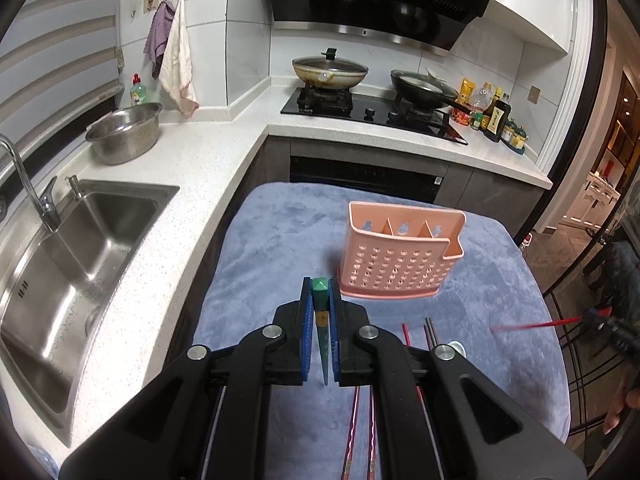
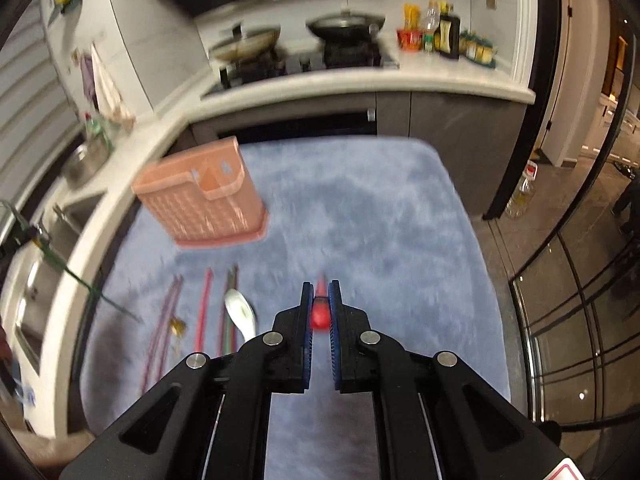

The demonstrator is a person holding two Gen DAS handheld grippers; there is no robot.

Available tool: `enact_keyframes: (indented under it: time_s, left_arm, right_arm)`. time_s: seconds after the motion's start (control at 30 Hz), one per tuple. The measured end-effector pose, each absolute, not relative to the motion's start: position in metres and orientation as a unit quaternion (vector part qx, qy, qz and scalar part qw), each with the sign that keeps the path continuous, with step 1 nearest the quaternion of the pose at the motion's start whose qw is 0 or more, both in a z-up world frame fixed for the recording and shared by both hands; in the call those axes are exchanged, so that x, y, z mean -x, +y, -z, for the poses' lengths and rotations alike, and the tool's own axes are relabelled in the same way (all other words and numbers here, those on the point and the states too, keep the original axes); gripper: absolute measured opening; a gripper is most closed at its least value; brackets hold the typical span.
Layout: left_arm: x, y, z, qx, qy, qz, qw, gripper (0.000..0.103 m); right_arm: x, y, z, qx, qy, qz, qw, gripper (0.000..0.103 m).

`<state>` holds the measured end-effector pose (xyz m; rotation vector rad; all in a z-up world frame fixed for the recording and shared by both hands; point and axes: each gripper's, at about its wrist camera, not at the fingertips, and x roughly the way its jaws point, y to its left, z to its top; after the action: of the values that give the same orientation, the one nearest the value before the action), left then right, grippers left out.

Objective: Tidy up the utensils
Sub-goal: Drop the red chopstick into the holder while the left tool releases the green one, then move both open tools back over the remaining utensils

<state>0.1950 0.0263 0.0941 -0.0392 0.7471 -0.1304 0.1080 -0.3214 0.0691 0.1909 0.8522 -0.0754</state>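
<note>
At lower centre of the left wrist view, the left gripper (image 1: pixel 321 300) is clamped on a green chopstick (image 1: pixel 320 294); the pink utensil caddy (image 1: pixel 400 258) stands just right of it on the blue cloth (image 1: pixel 280 232). In the right wrist view the right gripper (image 2: pixel 320 300) pinches a red chopstick (image 2: pixel 320 314). Risk — either thin stick may pivot and miss a compartment. Only the right view shows the white spoon (image 2: pixel 240 312) clearly — only the left shows the dividers.
</note>
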Motion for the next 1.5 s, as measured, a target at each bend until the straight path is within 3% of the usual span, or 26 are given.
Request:
enact_keyframes:
  time_s: [0.47,0.67,1.0,1.27,1.3,1.33,1.37,1.4,1.43,1.5]
  left_arm:
    - [-0.238,0.0,-0.182,0.008,0.261,0.087,0.961,0.007]
    - [-0.272,-0.008,-0.205,0.033,0.221,0.093,0.97,0.007]
    - [-0.317,-0.019,-0.182,0.038,0.203,0.096,0.974,0.007]
    - [-0.338,-0.016,-0.129,0.042,0.272,0.09,0.957,0.007]
    - [-0.338,-0.016,-0.125,0.04,0.278,0.087,0.956,0.009]
    - [-0.336,-0.014,-0.121,0.038,0.285,0.08,0.954,0.023]
    - [-0.332,-0.013,-0.118,0.036,0.288,0.073,0.954,0.045]
    - [-0.326,-0.01,-0.116,0.034,0.285,0.065,0.956,0.053]
    - [-0.32,-0.007,-0.115,0.031,0.28,0.057,0.958,0.062]
    - [-0.311,-0.005,-0.114,0.024,0.278,0.05,0.959,0.065]
  right_arm:
    - [-0.18,-0.296,-0.177,-0.092,0.261,0.003,0.961,0.007]
    - [-0.221,-0.28,-0.192,-0.117,0.229,-0.021,0.966,0.007]
    - [-0.27,-0.255,-0.142,-0.124,0.276,-0.035,0.952,0.007]
    - [-0.287,-0.259,-0.102,-0.124,0.32,-0.027,0.939,0.007]
    - [-0.285,-0.26,-0.101,-0.123,0.319,-0.018,0.939,0.011]
    - [-0.282,-0.26,-0.103,-0.117,0.317,-0.005,0.941,0.016]
    - [-0.276,-0.261,-0.106,-0.109,0.31,0.01,0.945,0.033]
    - [-0.27,-0.26,-0.11,-0.102,0.298,0.016,0.949,0.049]
    - [-0.26,-0.259,-0.115,-0.093,0.284,0.018,0.954,0.053]
    - [-0.248,-0.256,-0.119,-0.074,0.281,0.024,0.956,0.054]
